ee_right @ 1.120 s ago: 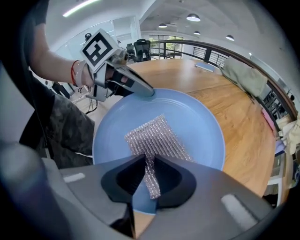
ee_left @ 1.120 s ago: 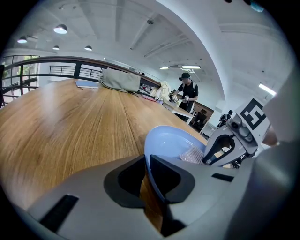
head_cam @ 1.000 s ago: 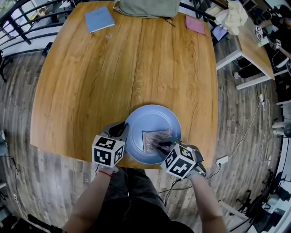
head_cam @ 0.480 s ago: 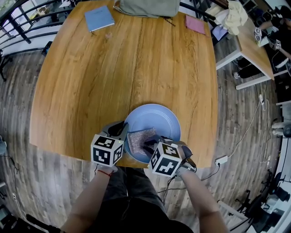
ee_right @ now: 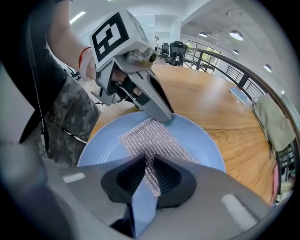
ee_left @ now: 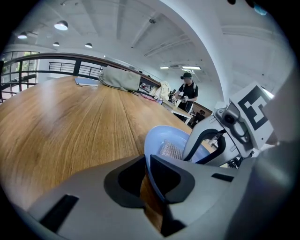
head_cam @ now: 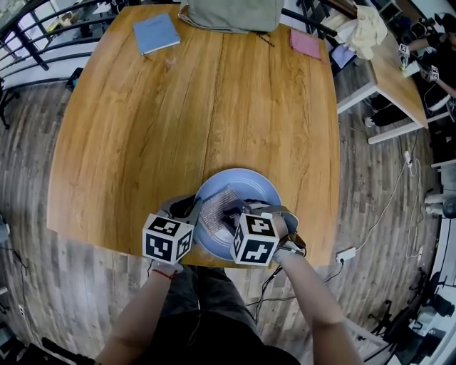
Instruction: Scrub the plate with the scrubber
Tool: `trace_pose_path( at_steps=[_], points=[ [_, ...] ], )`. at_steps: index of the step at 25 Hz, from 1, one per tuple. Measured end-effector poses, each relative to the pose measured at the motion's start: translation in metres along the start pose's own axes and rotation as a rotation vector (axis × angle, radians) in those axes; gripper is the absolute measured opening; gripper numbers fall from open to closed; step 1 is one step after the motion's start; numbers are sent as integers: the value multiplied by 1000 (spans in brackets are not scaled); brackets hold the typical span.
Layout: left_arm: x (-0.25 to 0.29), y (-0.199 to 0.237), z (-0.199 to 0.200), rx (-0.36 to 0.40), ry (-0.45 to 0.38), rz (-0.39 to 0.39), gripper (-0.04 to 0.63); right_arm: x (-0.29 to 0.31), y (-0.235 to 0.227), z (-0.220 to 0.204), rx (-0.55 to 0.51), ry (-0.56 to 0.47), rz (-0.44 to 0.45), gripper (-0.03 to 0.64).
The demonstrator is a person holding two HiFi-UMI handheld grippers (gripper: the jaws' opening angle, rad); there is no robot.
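Plate (head_cam: 251, 187), pale blue and round, is seen at the near edge of the wooden table (head_cam: 178, 114), directly in front of the person. Its near-left rim is clamped by the left gripper (ee_left: 146, 164), whose jaws are drawn almost together, with only the thin rim between them.

A scrubber (ee_right: 154, 138), a flat piece of silvery mesh, is laid on the inner surface of the plate, toward its left side. One end of the mesh is pinched by the right gripper (ee_right: 146, 176). Its jaws are nearly closed, and a narrow fold of mesh is caught between the pads. From there the rest of the mesh is spread flat across the plate toward the tip of the left gripper. Whether the mesh touches that tip cannot be told.

In the head view the two grippers are held close side by side, with their marker cubes over the near table edge. The near part of the plate is covered by the right cube.

Along the far edge of the table a blue notebook (head_cam: 155, 31), a grey-green bag (head_cam: 231, 13) and a pink notebook (head_cam: 306, 41) are seen, all well apart from the plate. A second table (head_cam: 388, 68) is seen to the right, across the wooden floor.
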State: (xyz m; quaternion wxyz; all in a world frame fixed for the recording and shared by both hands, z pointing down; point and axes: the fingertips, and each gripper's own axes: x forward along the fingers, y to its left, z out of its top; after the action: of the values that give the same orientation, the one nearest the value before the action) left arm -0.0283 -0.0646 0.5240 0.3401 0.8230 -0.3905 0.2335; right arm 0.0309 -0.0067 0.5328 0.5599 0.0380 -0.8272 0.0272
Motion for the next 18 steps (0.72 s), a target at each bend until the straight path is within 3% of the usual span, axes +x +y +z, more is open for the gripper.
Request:
trace_pose_path(
  at_steps=[6, 13, 18],
  points=[
    [-1, 0, 0, 4, 0, -5, 34, -1, -28, -5, -150, 105, -144, 69],
    [0, -1, 0, 13, 2, -7, 34, -3, -40, -10, -83, 71, -164, 69],
    [0, 0, 1, 14, 2, -3, 34, -8, -53, -21, -10, 86, -238, 69]
  ],
)
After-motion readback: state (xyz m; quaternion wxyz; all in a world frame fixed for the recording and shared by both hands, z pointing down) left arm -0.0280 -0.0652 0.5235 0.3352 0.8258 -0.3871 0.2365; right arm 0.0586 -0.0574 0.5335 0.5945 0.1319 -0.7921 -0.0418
